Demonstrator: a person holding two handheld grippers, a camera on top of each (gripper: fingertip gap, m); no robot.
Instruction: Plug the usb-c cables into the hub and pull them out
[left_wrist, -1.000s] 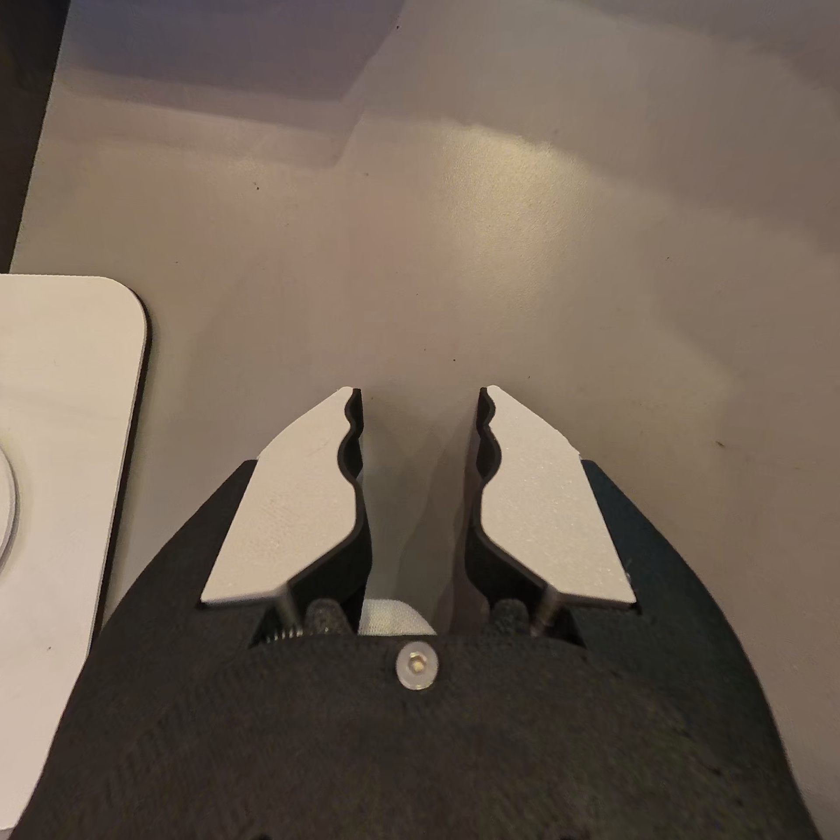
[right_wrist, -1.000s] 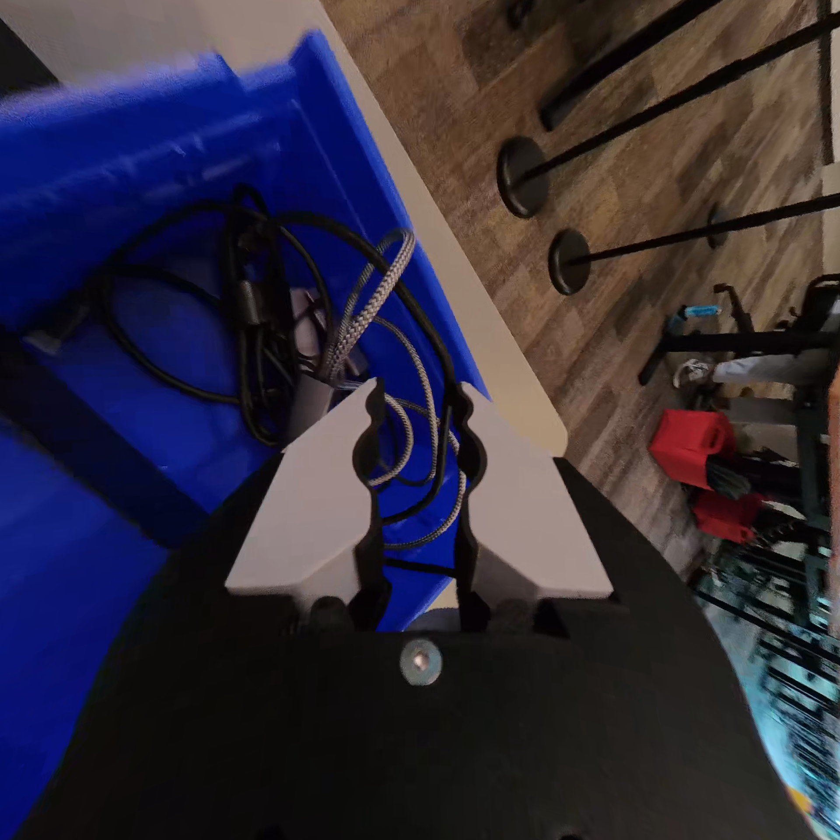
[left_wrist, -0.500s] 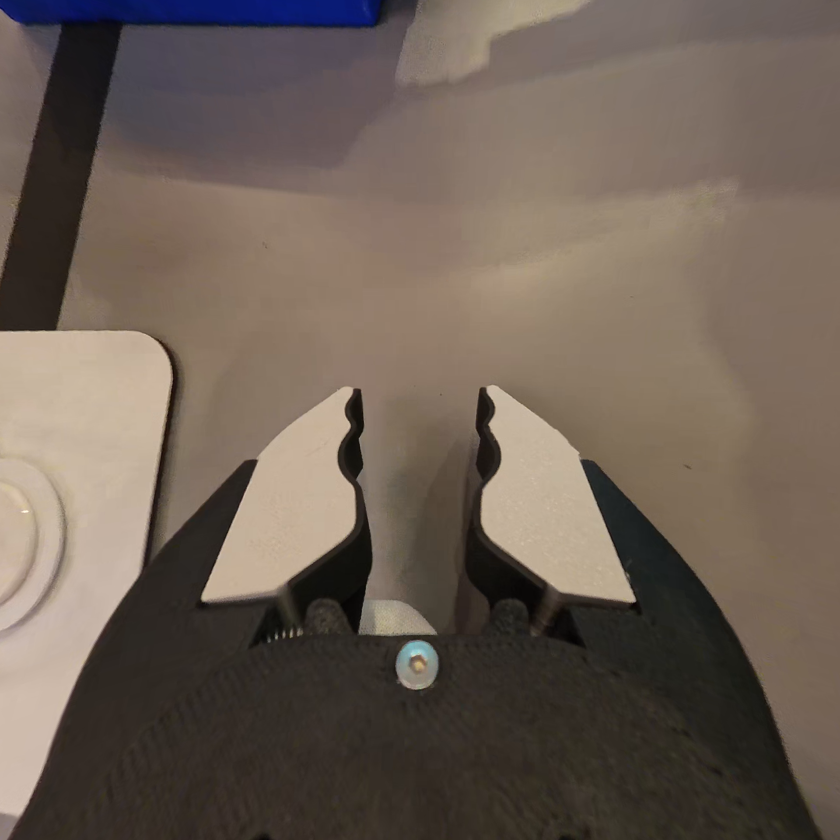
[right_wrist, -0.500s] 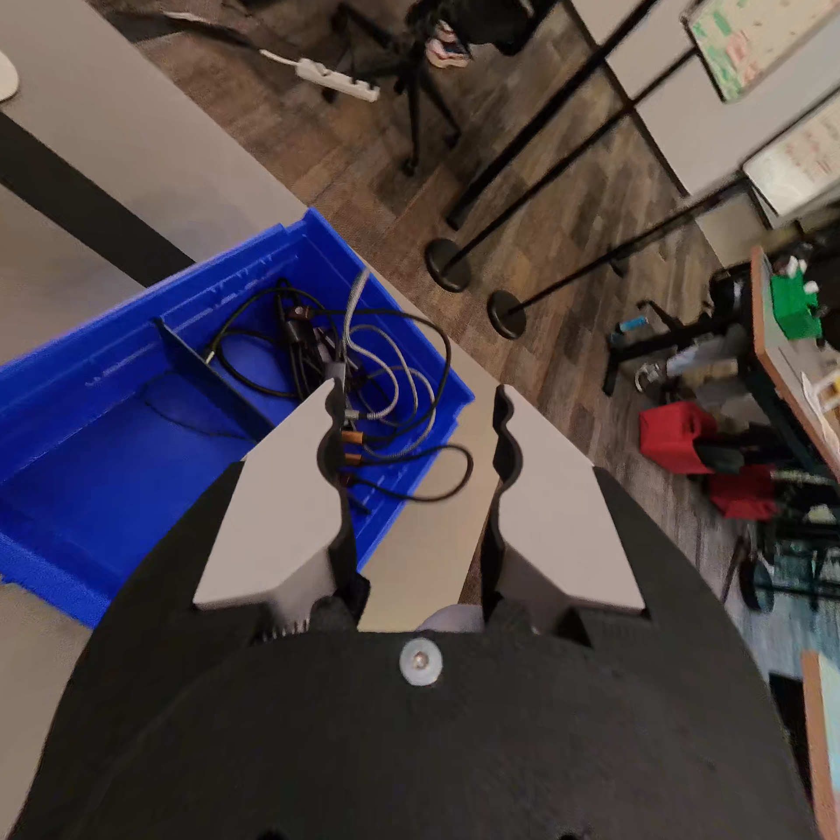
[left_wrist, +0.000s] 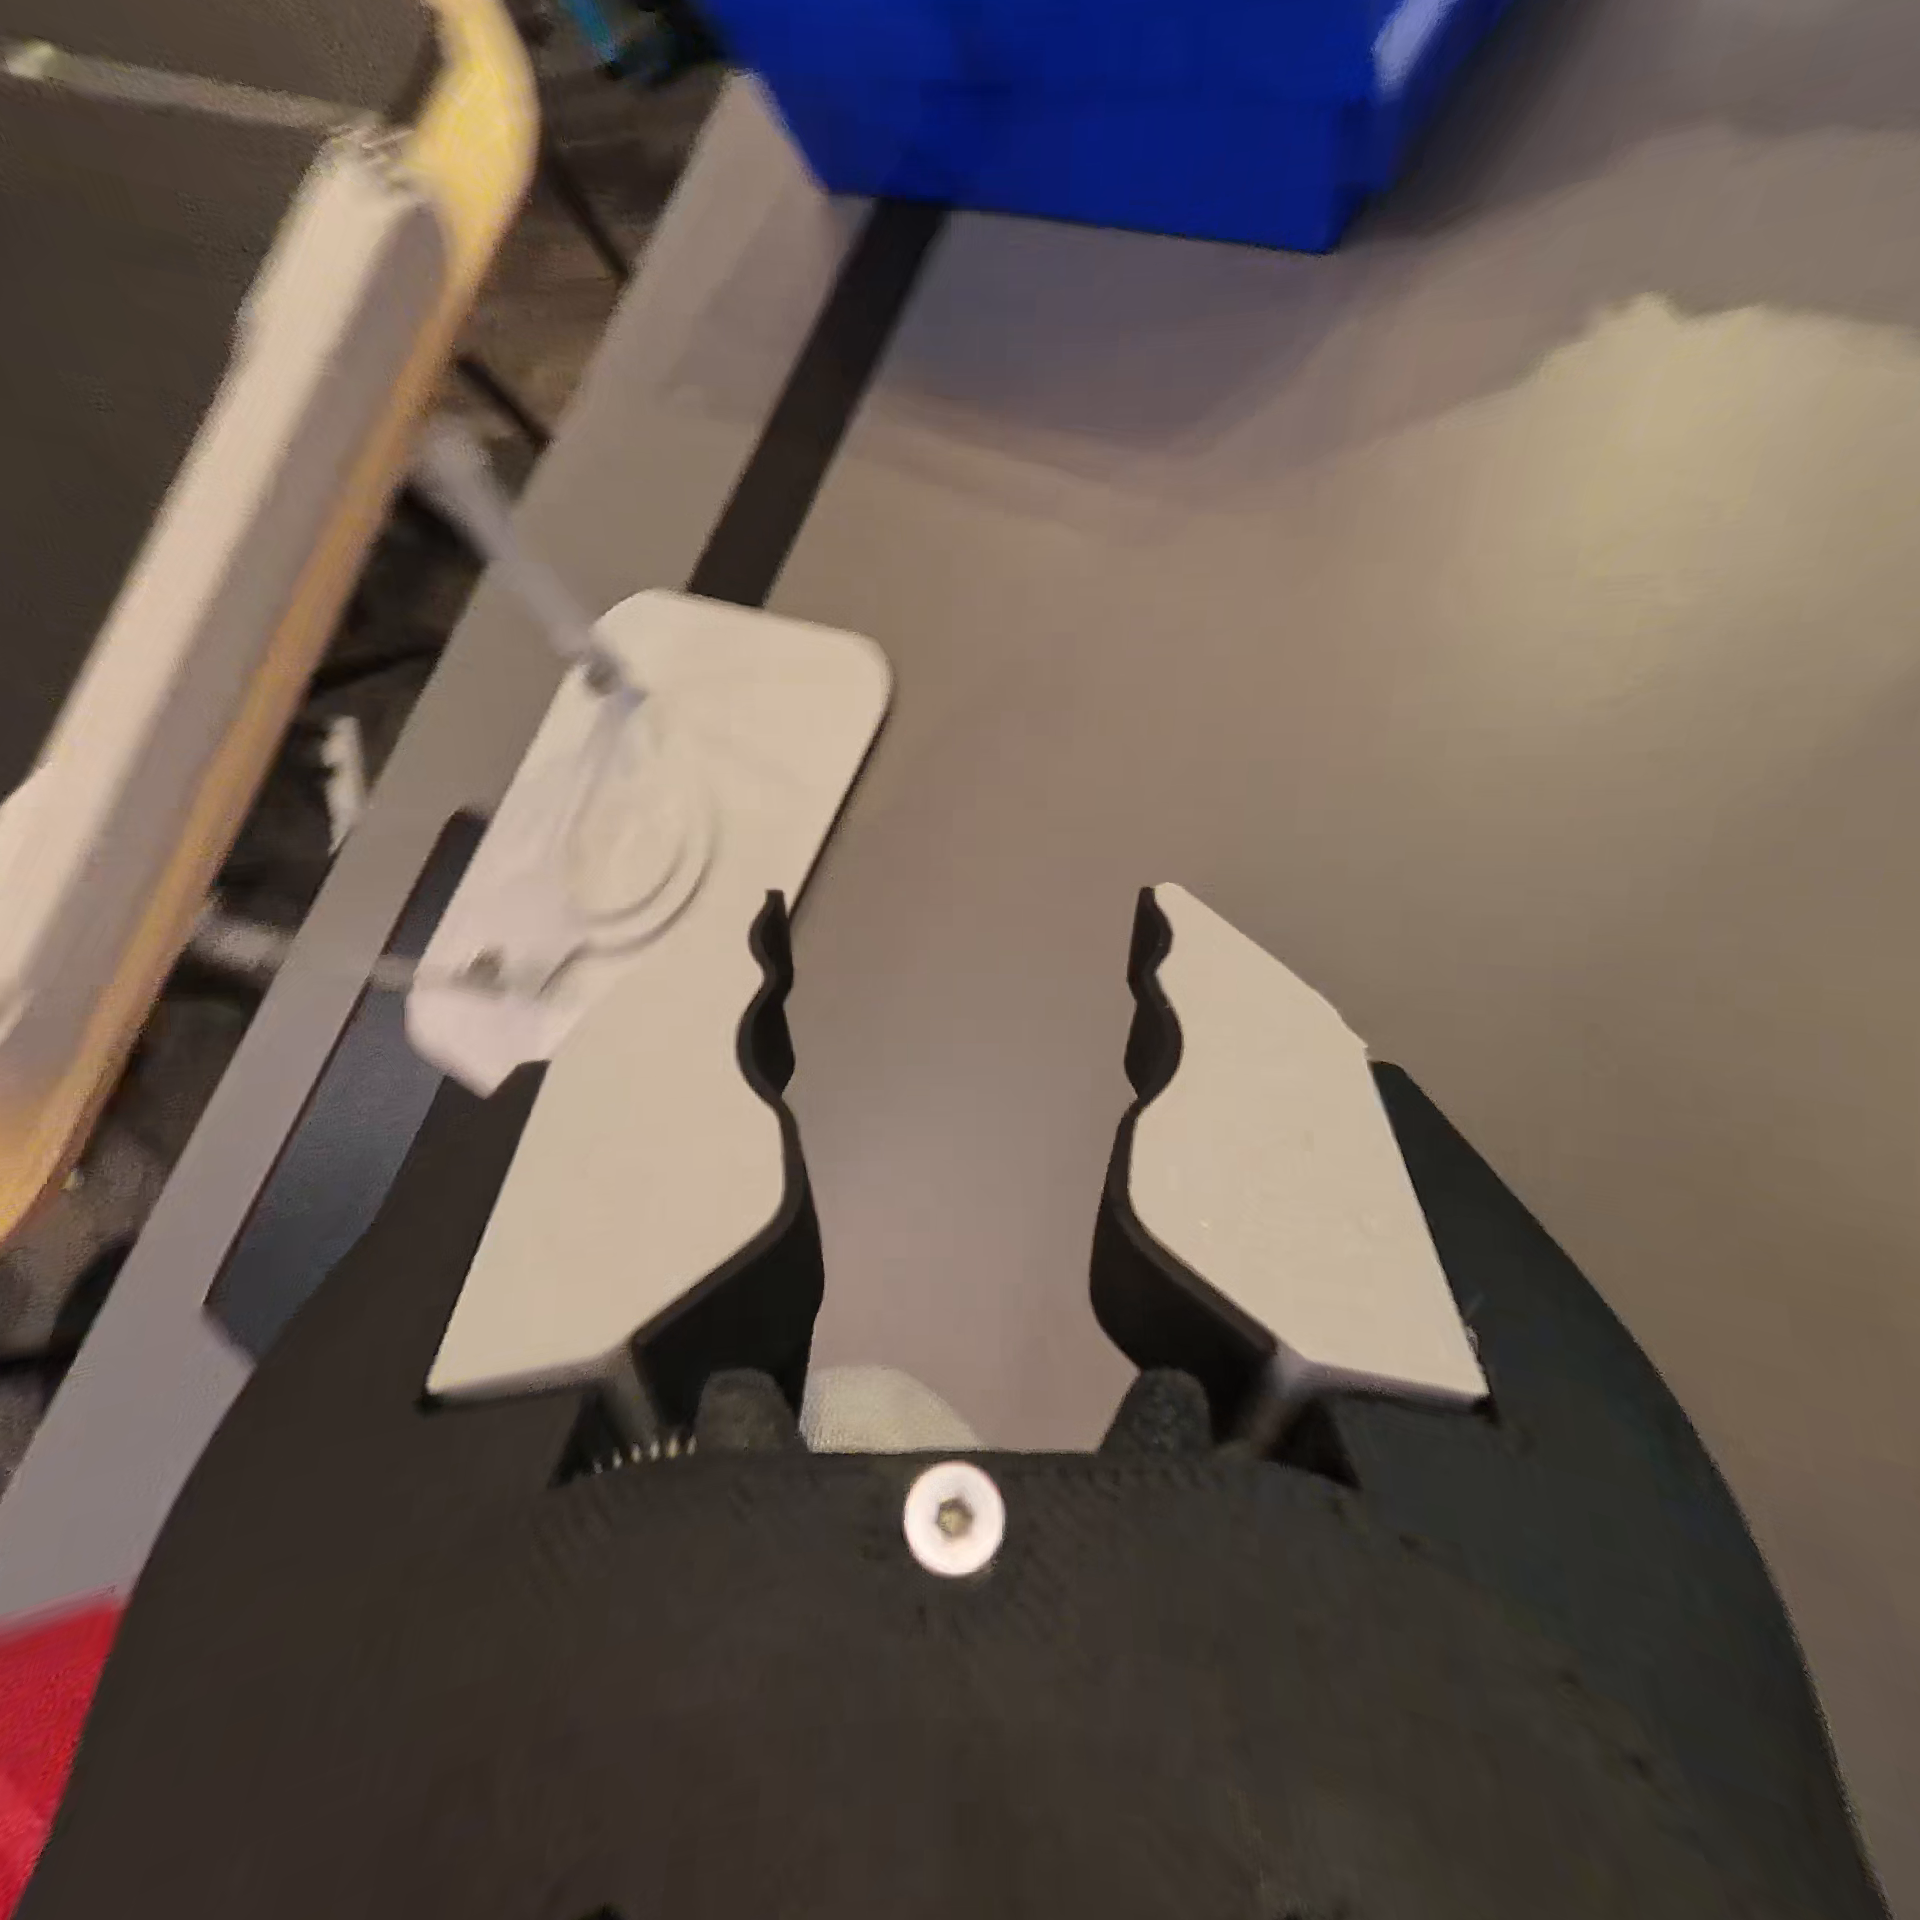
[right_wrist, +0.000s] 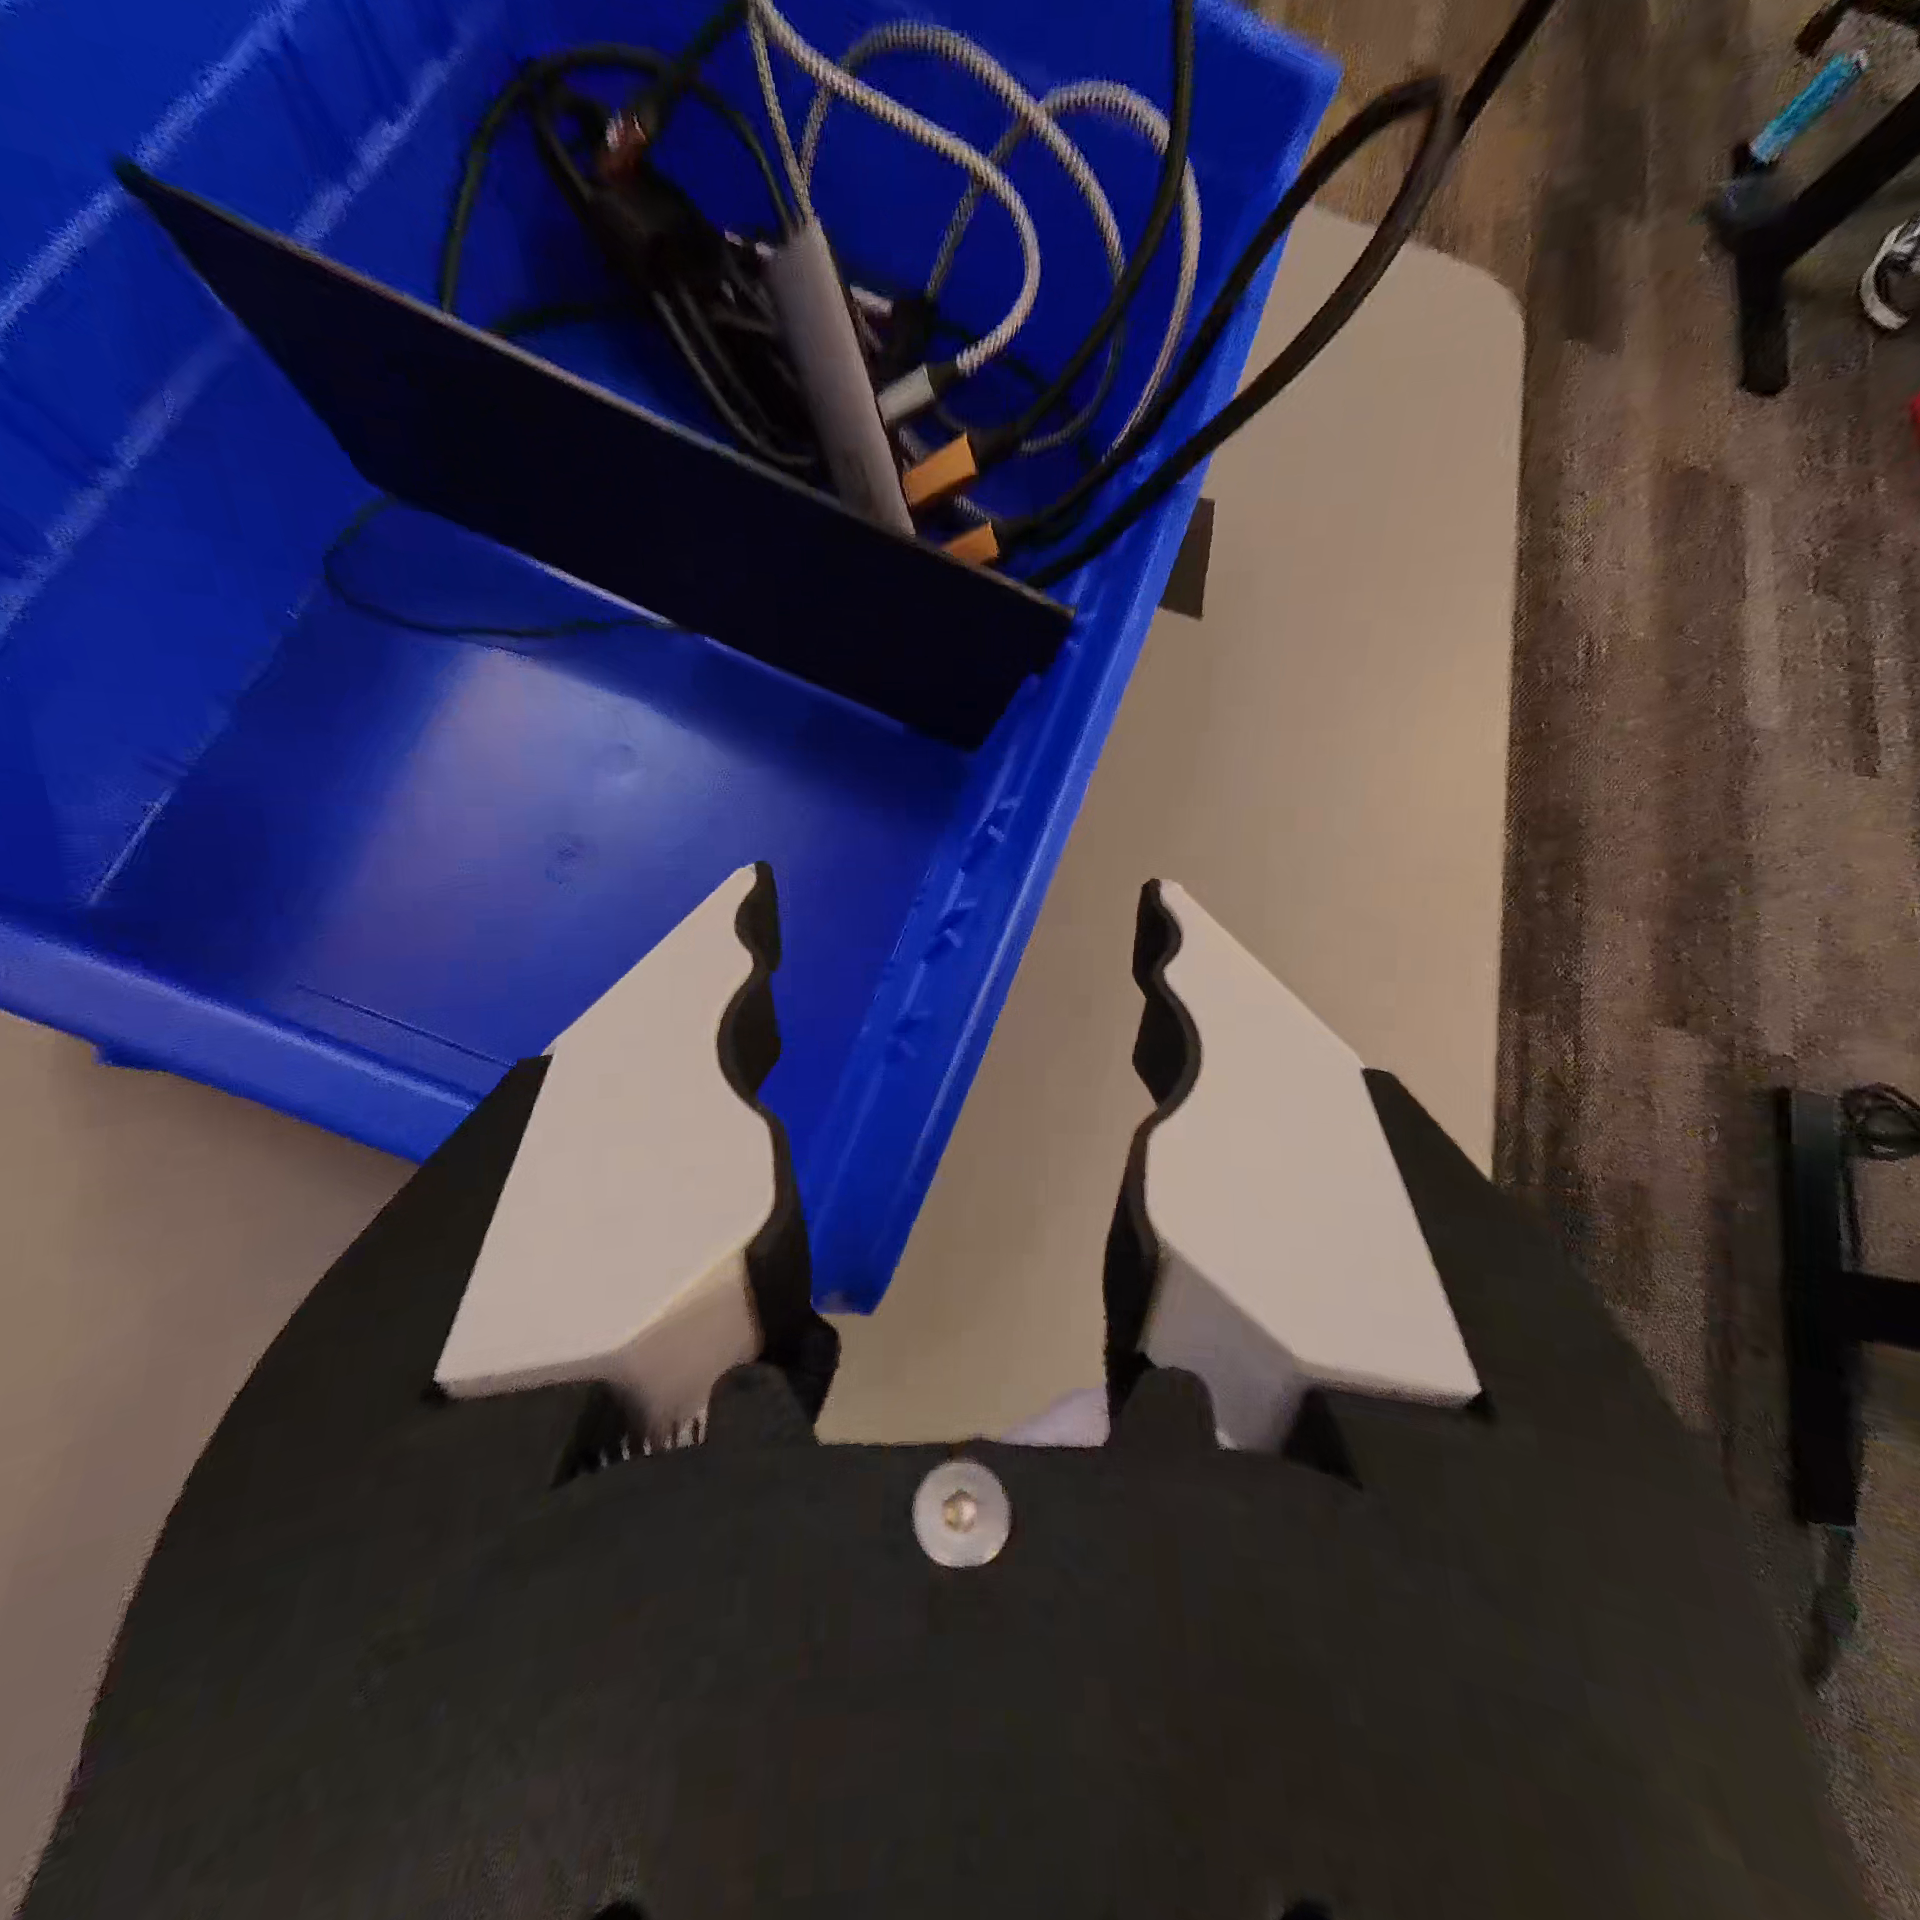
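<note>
Grey-brown carpet and black stand legs showed beyond the edge of the pale, smooth desk (right_wrist: 1299, 790), which carried a blue plastic bin (right_wrist: 997, 935) split by a dark divider panel (right_wrist: 582, 468). Both sets of tongs were empty with their jaws apart: the left tongs (left_wrist: 961, 909) hung over bare desk, and the right tongs (right_wrist: 951, 894) hung just above the bin's near corner.

The bin's nearer compartment looked empty. The farther one held the tangle of usb-c cables (right_wrist: 977, 208), black ones and a braided grey-white one, some with orange-brown plug ends (right_wrist: 940, 478), along with a slim grey bar (right_wrist: 831, 343) that may have been the hub, though I could not tell. One black cable looped out over the bin's rim.

In the left wrist view, a flat white rounded plate with a clear round fitting (left_wrist: 675, 810) lay near the desk's edge, beside the left tongs; its purpose was unclear.

No cable appeared to be plugged in or held, so the step in hand was probably fetching. To do it well, the right tongs should reach past the divider and close on a single plug housing rather than on a loop of cord, then lift slowly so the tangle does not come along.
</note>
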